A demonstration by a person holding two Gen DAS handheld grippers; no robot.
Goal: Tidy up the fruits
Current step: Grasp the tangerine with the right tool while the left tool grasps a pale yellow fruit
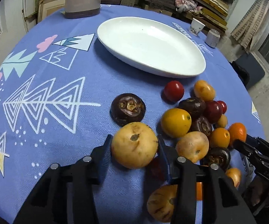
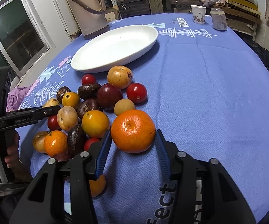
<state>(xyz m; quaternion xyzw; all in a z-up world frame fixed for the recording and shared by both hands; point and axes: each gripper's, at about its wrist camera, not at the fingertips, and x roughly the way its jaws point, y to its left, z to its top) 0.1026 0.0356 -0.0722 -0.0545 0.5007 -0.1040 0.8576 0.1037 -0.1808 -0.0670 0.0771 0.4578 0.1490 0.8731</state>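
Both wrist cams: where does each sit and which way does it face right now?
Left wrist: rides the left gripper, facing the white plate; its fingers flank a yellowish fruit; right gripper intrudes.
Right wrist: rides the right gripper, fingers flanking the big orange; left gripper and hand show.
Shared: plate, fruit pile, thermos.

Glossy white ceramic dish [image 1: 181, 63] sits on matt woven blue tablecloth [image 1: 78, 85].
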